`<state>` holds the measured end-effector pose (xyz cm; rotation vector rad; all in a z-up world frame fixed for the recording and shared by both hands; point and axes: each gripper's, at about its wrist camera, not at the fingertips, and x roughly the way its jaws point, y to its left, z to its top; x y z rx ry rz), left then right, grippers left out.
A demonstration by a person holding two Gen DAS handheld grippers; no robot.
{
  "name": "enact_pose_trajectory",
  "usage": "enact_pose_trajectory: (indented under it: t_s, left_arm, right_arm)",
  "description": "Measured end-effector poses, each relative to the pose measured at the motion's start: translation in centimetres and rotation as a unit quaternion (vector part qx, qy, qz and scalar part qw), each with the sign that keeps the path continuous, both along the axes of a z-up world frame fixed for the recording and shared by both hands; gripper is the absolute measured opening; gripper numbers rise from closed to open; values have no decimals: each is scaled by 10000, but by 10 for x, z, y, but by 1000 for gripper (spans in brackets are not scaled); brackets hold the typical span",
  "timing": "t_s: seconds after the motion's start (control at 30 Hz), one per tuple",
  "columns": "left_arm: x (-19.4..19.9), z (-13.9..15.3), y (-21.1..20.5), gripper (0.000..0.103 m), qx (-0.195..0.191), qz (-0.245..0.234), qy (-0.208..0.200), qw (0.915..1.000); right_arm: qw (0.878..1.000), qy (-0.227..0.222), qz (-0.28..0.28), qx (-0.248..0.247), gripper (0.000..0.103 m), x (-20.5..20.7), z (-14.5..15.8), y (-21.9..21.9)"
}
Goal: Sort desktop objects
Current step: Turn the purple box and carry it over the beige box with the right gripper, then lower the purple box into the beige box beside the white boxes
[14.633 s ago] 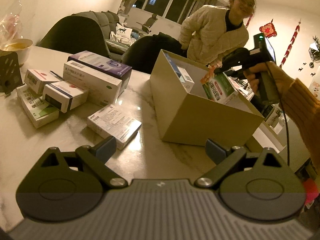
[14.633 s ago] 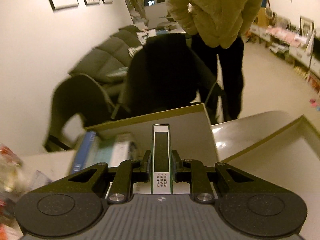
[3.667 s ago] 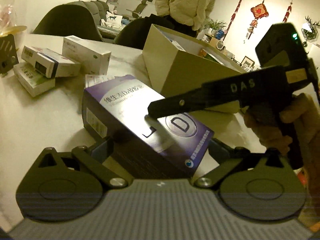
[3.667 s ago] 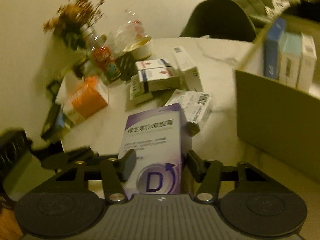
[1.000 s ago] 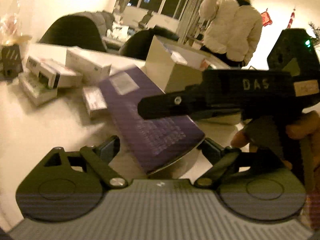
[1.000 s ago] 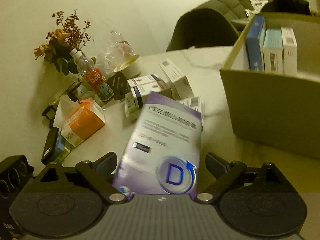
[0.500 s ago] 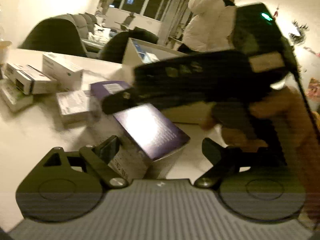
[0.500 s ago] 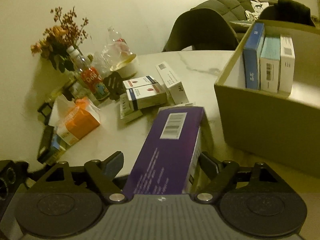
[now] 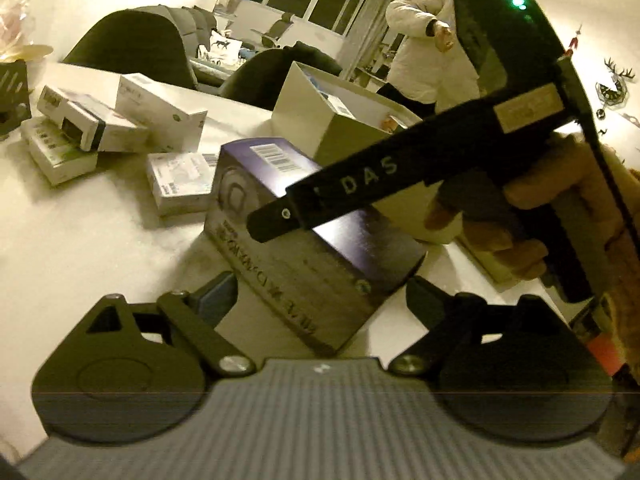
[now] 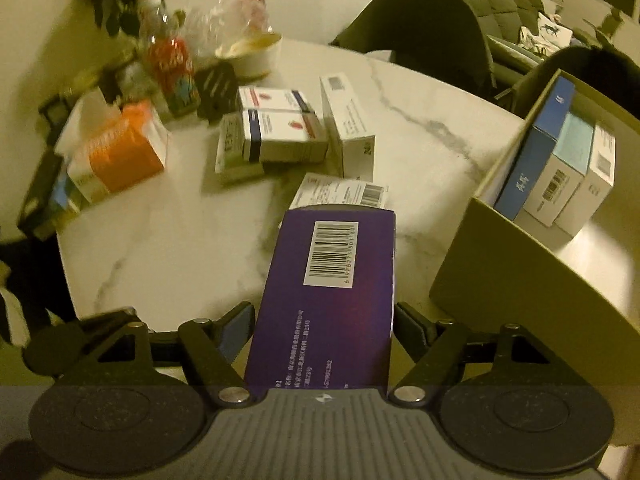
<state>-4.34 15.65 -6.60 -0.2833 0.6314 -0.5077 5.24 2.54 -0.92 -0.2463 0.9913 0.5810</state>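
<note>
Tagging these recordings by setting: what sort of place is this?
Probably a home living and dining room: a marble-look table strewn with medicine boxes, dining chairs around it, a sofa by the dark windows, and festive ornaments on the wall.

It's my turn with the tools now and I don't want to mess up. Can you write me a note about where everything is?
Left tool: open, holding nothing.
Right tool: its jaws have just been closing on the purple box, with a pad at each side.
Done: several packed boxes stand in the cardboard box.
Left: probably the purple box goes in next, then the white boxes lying on the table.
</note>
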Motion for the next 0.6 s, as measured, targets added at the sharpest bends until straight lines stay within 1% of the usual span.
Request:
enact_pose_trajectory:
  t_s: [0.17,0.23,0.47,0.6]
  left_arm:
    - [0,1,3,94,18,-12,-12,10000]
    - [1,1,5,94,6,-24,-4,10000]
    - [0,1,6,95,39,-107,0,9999]
    - [1,3,5,95,67,-172,-16,9998]
  right_arm:
    - [9993,32,76,-373,74,5,-4,9]
    - [9989,39,107,-453,70,6,-3,10]
    - [9982,53,233,-558,68,7,2,11]
    - [9984,-46,311,-462,68,4,15,10]
